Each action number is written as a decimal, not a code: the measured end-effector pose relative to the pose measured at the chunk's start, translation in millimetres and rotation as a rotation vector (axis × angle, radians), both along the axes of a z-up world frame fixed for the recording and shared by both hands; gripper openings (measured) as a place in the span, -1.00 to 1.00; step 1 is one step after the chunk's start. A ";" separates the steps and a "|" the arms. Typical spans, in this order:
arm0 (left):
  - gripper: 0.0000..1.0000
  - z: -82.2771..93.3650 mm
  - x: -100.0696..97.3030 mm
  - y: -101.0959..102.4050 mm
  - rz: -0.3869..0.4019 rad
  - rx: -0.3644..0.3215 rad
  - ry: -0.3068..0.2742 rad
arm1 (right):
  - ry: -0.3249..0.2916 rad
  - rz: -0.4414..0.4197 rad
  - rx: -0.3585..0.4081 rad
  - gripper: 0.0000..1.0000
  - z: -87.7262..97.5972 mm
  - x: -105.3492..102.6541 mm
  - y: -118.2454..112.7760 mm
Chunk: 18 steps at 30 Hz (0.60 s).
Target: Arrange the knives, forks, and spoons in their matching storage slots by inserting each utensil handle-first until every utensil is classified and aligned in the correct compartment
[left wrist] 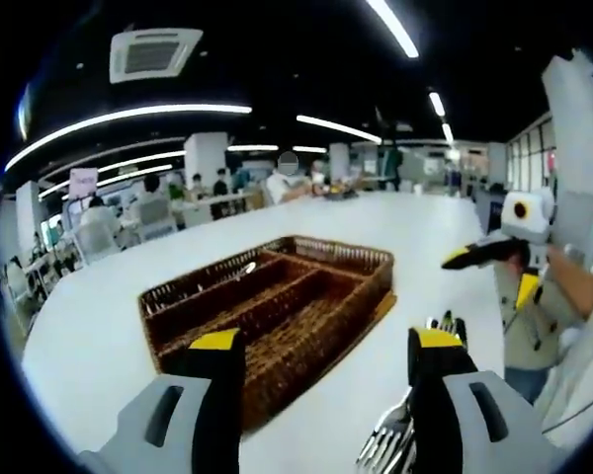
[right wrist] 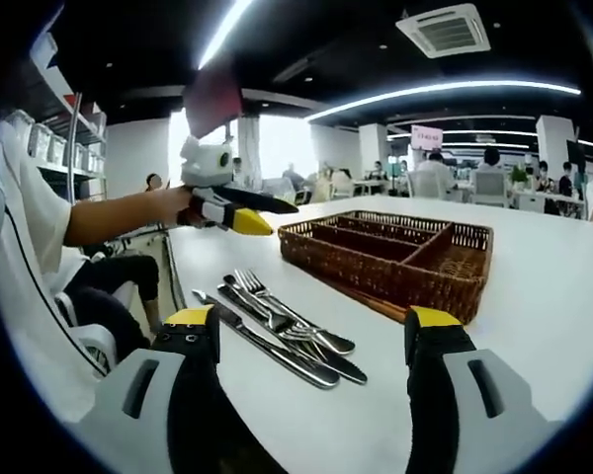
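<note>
Woven wicker tray (right wrist: 395, 259) with long slots, steel cutlery pile (right wrist: 282, 326) beside it, both claws (left wrist: 326, 395) (right wrist: 311, 380) wide open — empty

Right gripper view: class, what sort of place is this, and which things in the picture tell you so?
Probably an open-plan office or canteen hall. Long strip lights and a ceiling air unit hang overhead, people sit at far desks, and a big white table holds a wicker tray and cutlery.

Each gripper (left wrist: 326, 346) (right wrist: 311, 331) is built of grey housings with black jaws capped in yellow, and a white short sleeve (right wrist: 25, 212) is worn by the person holding them.
</note>
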<state>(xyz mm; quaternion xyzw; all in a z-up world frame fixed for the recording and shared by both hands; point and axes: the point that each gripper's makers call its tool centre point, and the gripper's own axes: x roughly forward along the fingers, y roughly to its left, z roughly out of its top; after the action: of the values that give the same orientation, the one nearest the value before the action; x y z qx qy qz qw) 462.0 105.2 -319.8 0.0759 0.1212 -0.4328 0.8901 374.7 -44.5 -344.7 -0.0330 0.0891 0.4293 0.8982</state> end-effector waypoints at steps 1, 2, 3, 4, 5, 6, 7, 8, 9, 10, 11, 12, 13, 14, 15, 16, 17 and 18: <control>0.35 -1.7 -1.2 1.9 0.008 -0.012 0.009 | -0.001 0.003 -0.001 0.57 0.2 0.3 0.8; 0.35 -3.6 -3.1 3.3 0.011 -0.017 0.014 | 0.002 0.009 -0.004 0.55 0.5 0.9 2.4; 0.35 -4.7 -4.6 4.3 0.013 -0.017 0.015 | 0.005 0.014 -0.005 0.55 0.9 1.0 3.3; 0.35 -5.0 -6.2 6.1 0.022 -0.022 0.012 | 0.005 0.017 -0.004 0.54 1.6 1.2 4.2; 0.36 -4.5 -8.6 7.1 0.025 -0.025 0.008 | 0.006 0.023 -0.005 0.53 2.7 1.6 5.7; 0.36 -4.0 -9.5 7.2 0.025 -0.028 0.006 | 0.007 0.029 -0.007 0.51 3.3 1.7 6.8; 0.36 -2.1 -10.9 7.5 0.024 -0.039 0.003 | 0.006 0.034 -0.010 0.47 4.0 1.8 7.9; 0.36 0.2 -11.9 8.2 0.031 -0.051 0.002 | 0.001 0.041 -0.016 0.46 5.5 3.1 10.0; 0.36 4.4 -13.6 9.1 0.039 -0.072 -0.007 | 0.001 0.045 -0.019 0.44 6.0 3.8 11.2; 0.36 6.2 -17.0 9.4 0.040 -0.081 -0.005 | 0.000 0.050 -0.023 0.44 6.4 4.4 12.5; 0.36 7.2 -18.7 10.1 0.048 -0.084 -0.013 | -0.001 0.054 -0.027 0.43 7.0 5.3 14.0; 0.36 8.0 -19.9 10.7 0.052 -0.086 -0.024 | -0.005 0.063 -0.039 0.43 7.6 6.8 16.8; 0.36 7.0 -22.4 10.9 0.051 -0.084 -0.024 | -0.007 0.066 -0.044 0.42 7.9 7.7 18.2; 0.36 5.8 -25.0 12.9 0.060 -0.088 -0.030 | -0.008 0.069 -0.049 0.42 8.2 8.6 19.7; 0.36 5.2 -26.4 13.9 0.065 -0.095 -0.027 | -0.009 0.073 -0.051 0.42 8.6 9.4 21.2; 0.35 5.7 -28.4 15.2 0.068 -0.121 -0.025 | -0.010 0.076 -0.053 0.41 8.8 9.8 22.2; 0.35 8.1 -28.5 14.9 0.074 -0.150 -0.025 | -0.011 0.084 -0.058 0.41 8.8 10.5 24.9; 0.36 8.4 -29.0 17.3 0.093 -0.193 -0.002 | -0.010 0.091 -0.062 0.41 8.3 11.7 27.8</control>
<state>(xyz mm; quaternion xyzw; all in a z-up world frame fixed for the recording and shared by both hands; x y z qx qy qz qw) 433.0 122.5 -311.5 -0.0152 0.0814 -0.4006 0.9125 386.4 -16.7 -336.4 -0.0672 0.0963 0.4663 0.8768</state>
